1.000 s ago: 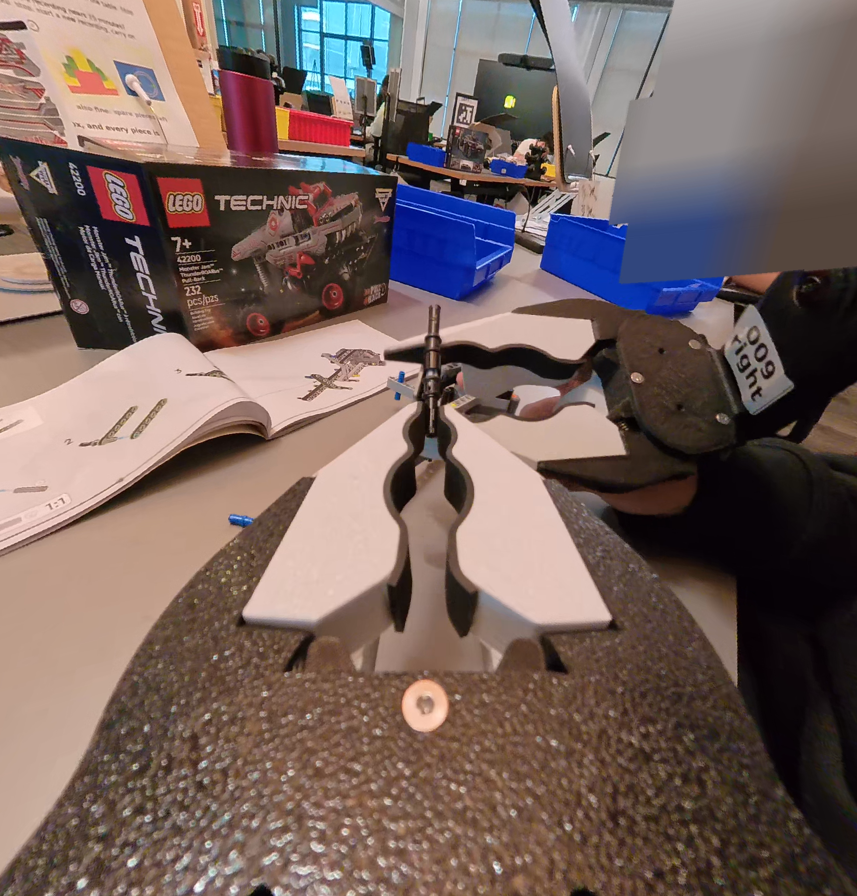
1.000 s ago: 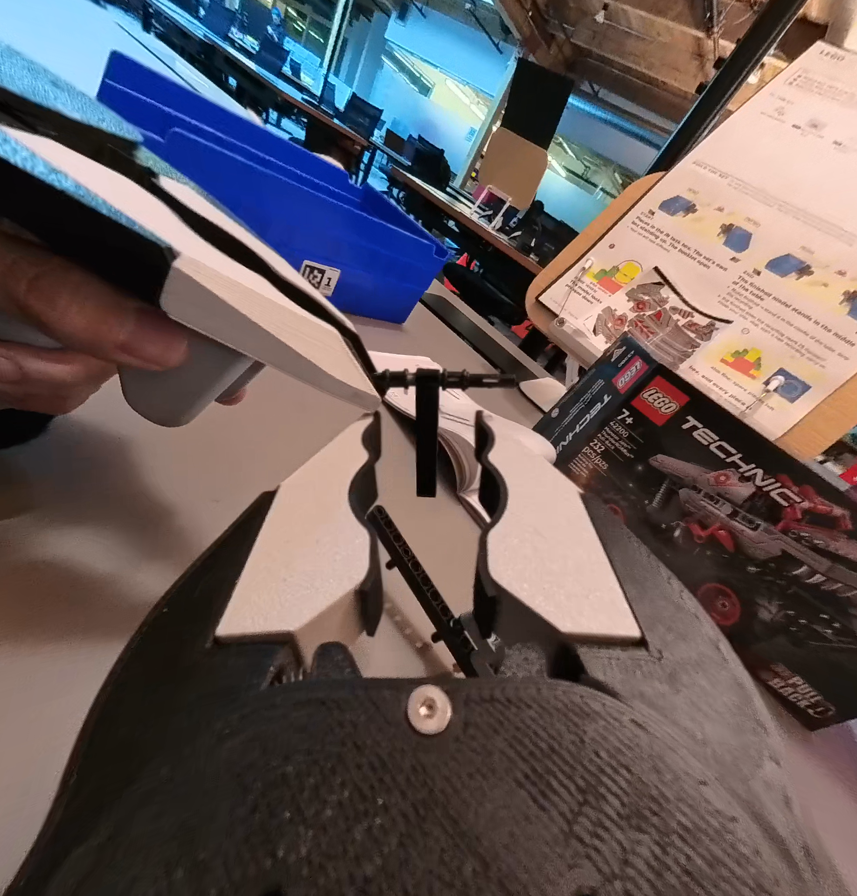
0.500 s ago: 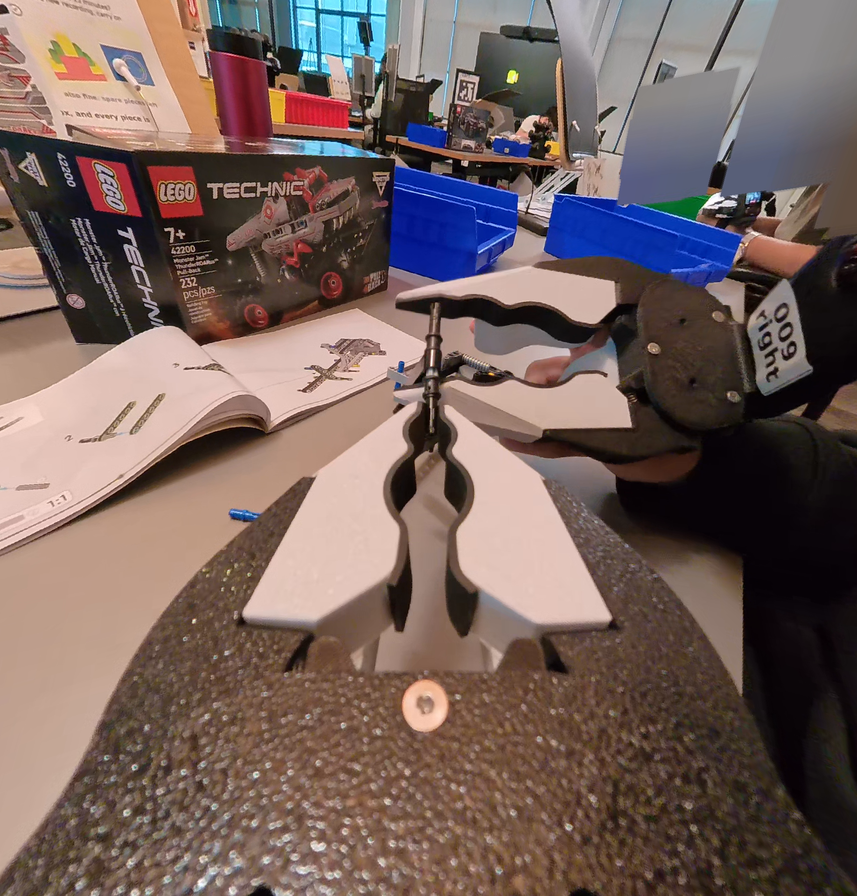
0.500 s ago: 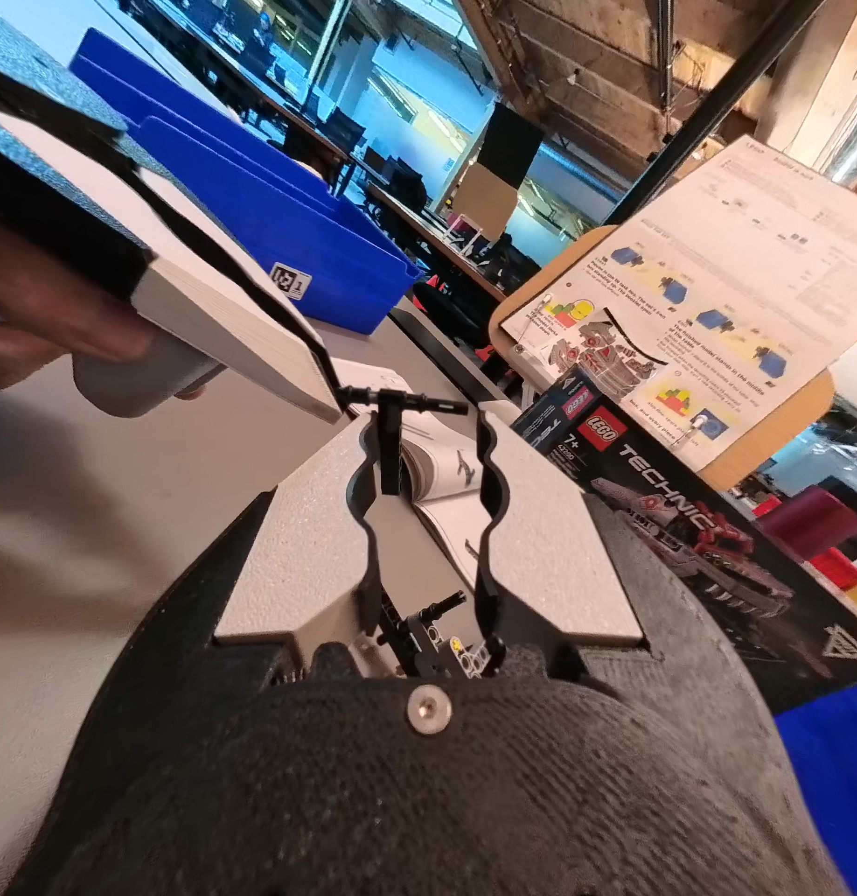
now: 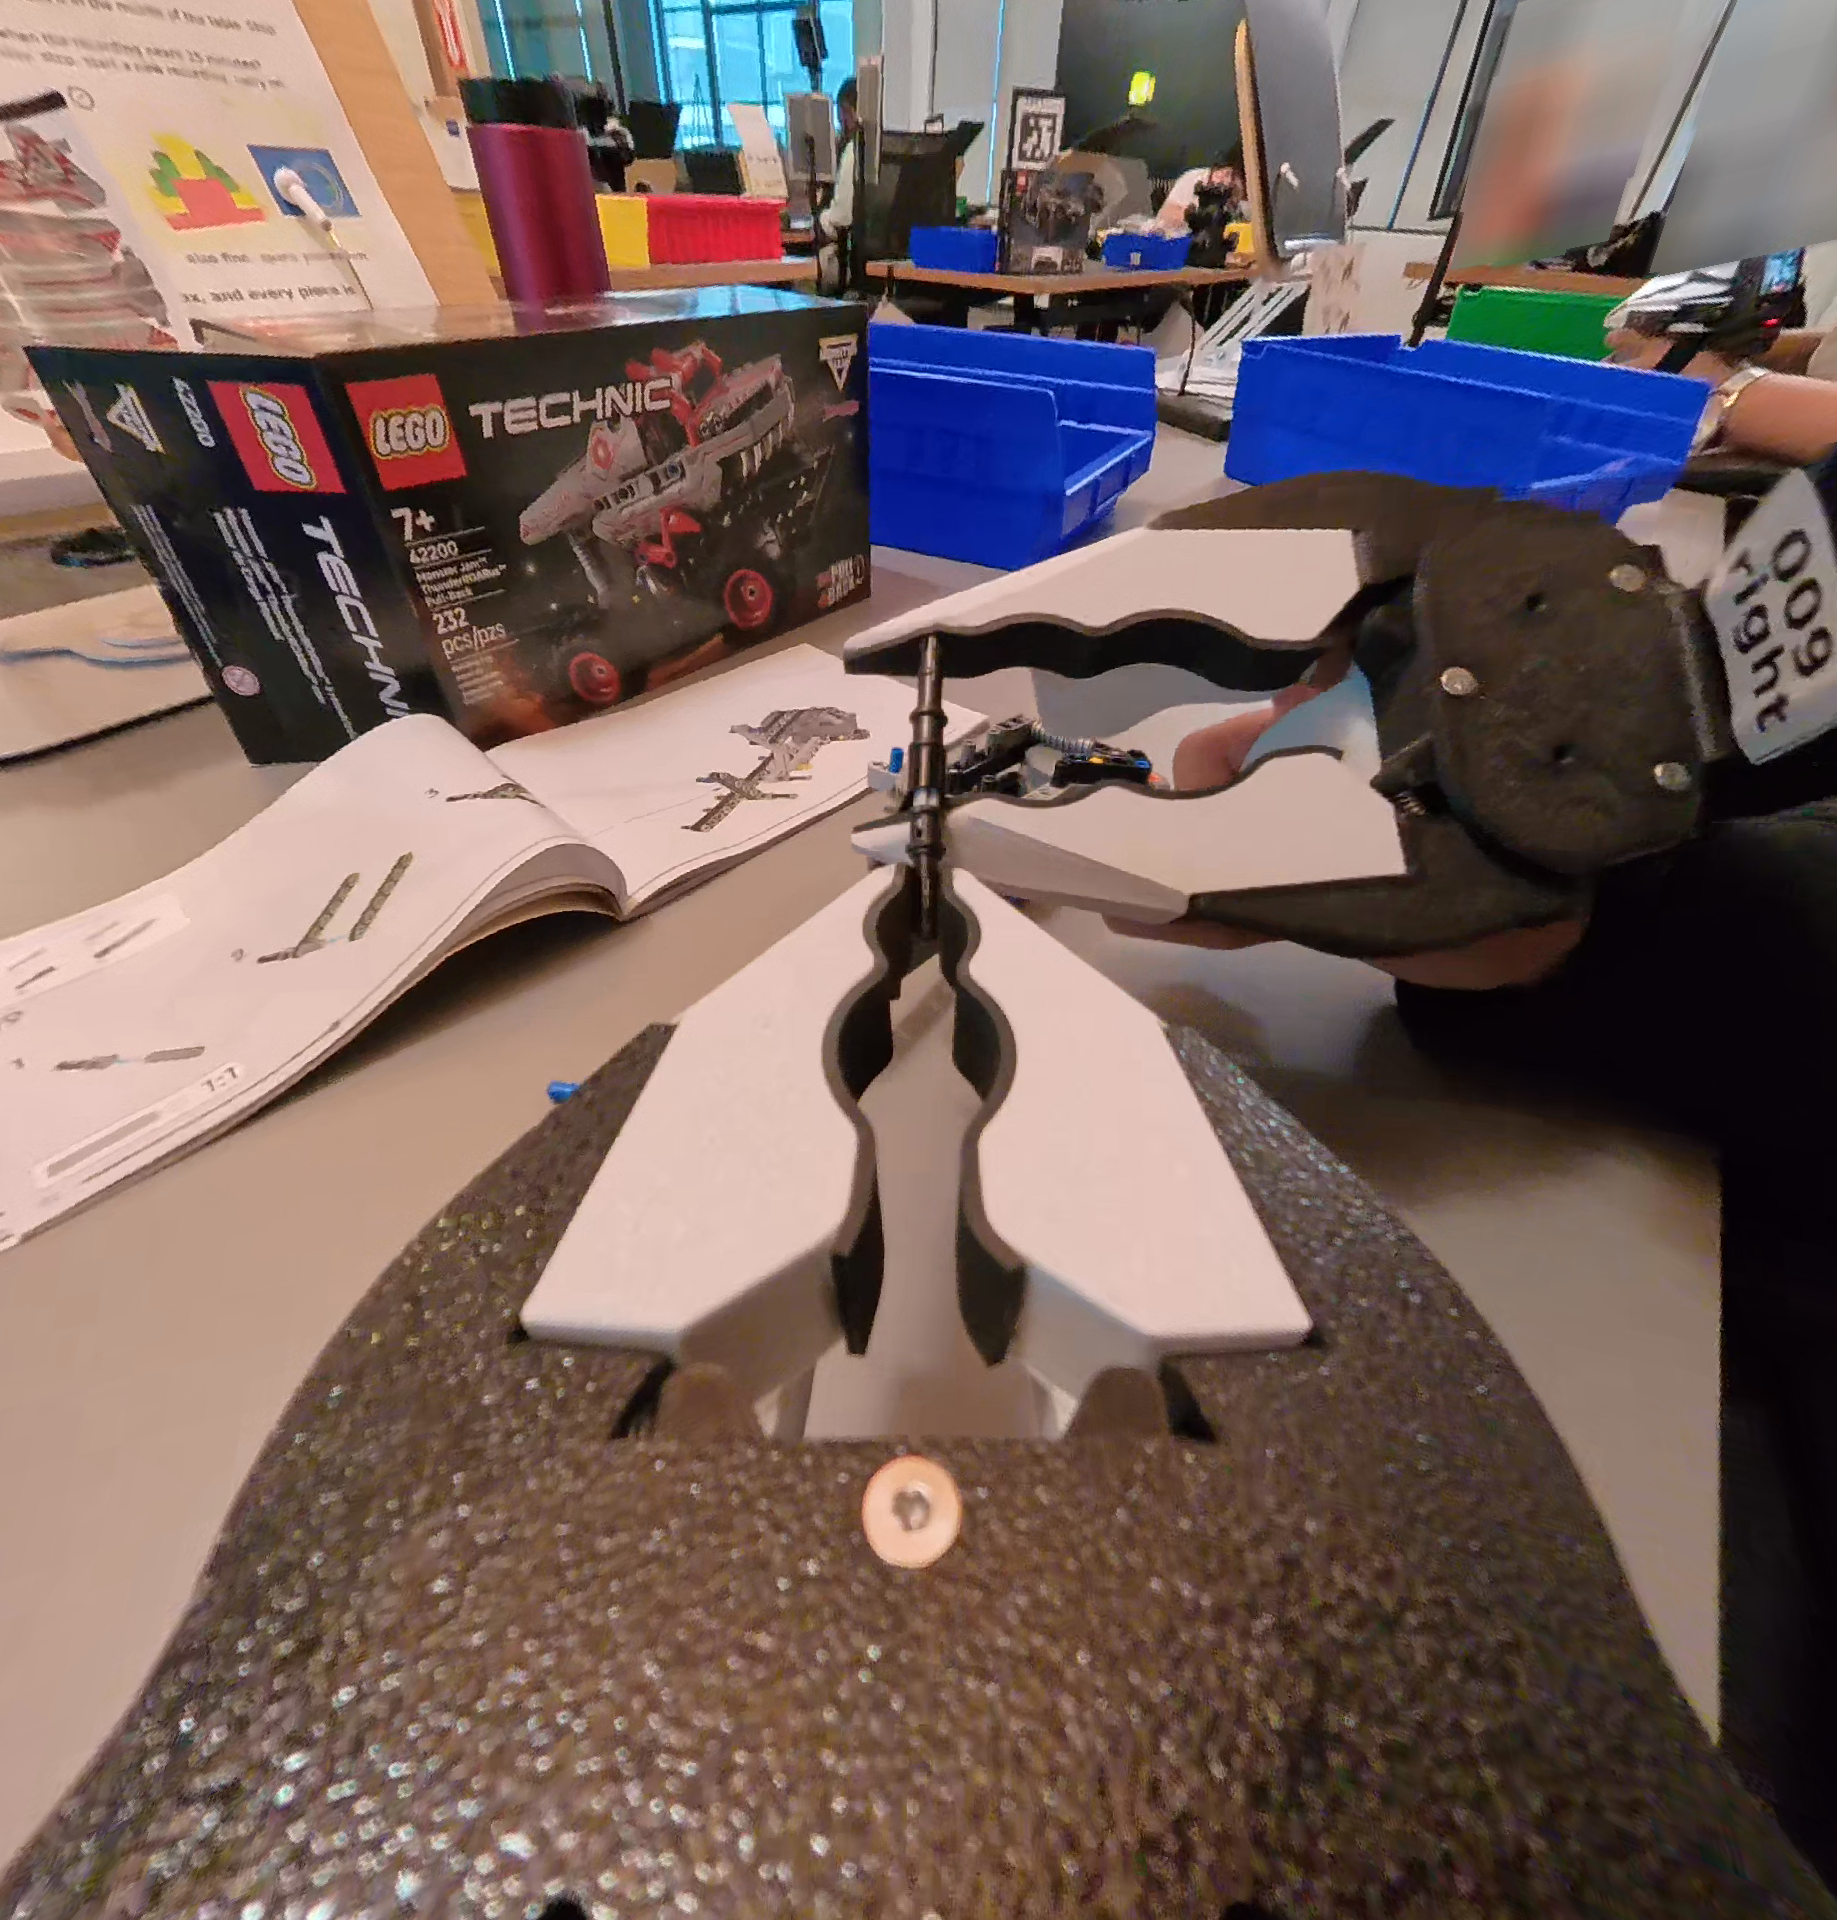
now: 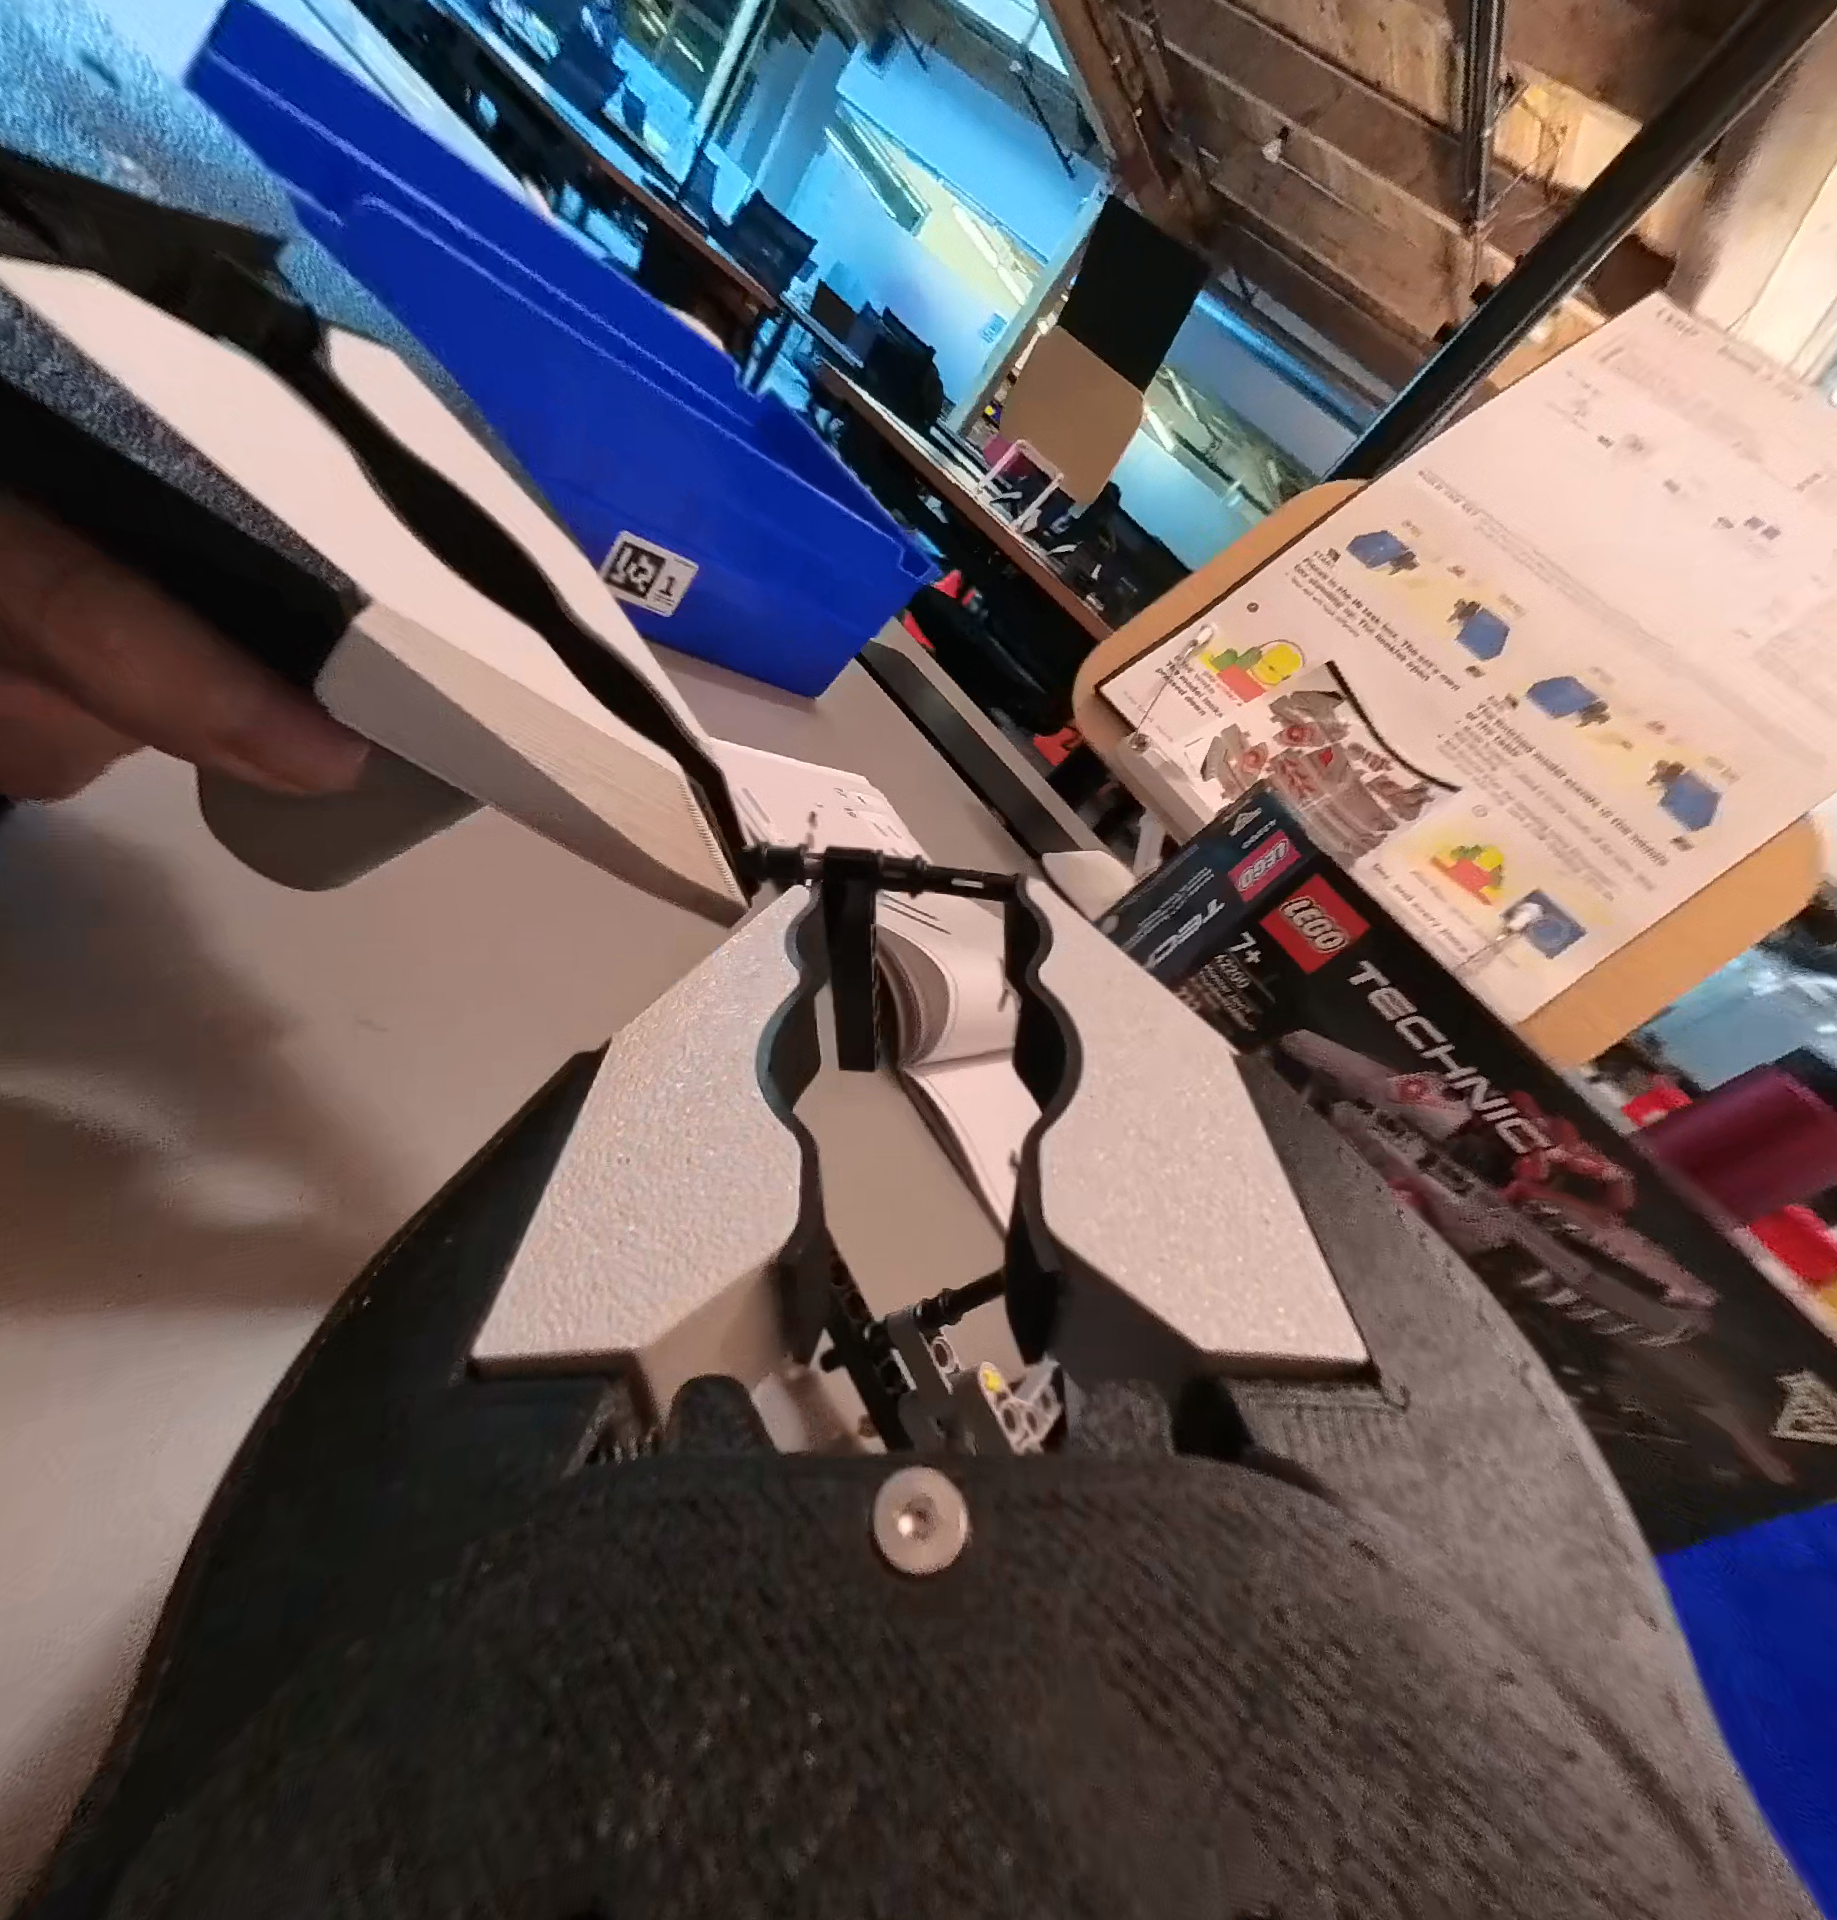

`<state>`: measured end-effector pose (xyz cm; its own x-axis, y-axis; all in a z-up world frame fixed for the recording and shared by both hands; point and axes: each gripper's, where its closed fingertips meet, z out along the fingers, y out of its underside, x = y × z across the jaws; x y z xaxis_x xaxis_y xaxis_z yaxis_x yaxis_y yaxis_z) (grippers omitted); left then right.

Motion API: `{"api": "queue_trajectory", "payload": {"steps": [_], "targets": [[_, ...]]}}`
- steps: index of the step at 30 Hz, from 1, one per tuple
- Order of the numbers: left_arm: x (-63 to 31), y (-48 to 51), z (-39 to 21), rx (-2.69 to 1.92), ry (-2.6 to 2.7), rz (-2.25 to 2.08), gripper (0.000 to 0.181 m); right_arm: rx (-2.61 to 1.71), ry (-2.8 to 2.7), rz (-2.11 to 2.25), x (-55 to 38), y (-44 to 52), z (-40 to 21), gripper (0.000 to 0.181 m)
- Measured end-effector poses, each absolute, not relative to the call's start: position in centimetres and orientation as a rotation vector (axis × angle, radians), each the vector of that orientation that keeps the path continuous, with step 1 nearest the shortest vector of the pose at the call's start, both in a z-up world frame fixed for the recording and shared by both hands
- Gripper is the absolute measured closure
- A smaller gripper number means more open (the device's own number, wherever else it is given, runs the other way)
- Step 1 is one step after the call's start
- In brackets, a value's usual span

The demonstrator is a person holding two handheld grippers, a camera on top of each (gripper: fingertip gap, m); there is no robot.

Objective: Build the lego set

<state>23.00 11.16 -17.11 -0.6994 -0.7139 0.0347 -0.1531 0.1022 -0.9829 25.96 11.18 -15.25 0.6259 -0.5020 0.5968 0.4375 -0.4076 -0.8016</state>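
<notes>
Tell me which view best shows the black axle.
Left wrist view: the black axle stands whole between the right gripper's fingertips. Right wrist view shows it crosswise, one end hidden behind the left gripper.

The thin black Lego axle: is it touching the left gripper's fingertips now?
Touching. In the left wrist view, the left gripper has its tips closed on the lower end of the thin black Lego axle, with no gap.
</notes>
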Motion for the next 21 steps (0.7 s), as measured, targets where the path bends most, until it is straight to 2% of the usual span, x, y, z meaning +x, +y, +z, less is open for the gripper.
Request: {"api": "queue_trajectory", "payload": {"steps": [1,9,16,21], "targets": [[22.96,11.19,-17.09,-0.832,1.931,-1.628,0.180,-1.705,0.063,-0.999,25.93,11.20,-15.32,0.149],[22.64,11.36,-16.61,-0.738,1.889,-1.647,0.180,-1.682,0.115,-0.924,25.60,11.36,-15.32,0.149],[22.28,11.34,-17.04,-1.038,2.003,-1.992,0.180,-1.704,-0.003,-1.053,25.33,11.57,-15.35,0.149],[22.80,11.44,-17.14,-0.800,1.937,-1.644,0.180,-1.721,0.039,-1.022,25.59,11.41,-15.60,0.149]]}}
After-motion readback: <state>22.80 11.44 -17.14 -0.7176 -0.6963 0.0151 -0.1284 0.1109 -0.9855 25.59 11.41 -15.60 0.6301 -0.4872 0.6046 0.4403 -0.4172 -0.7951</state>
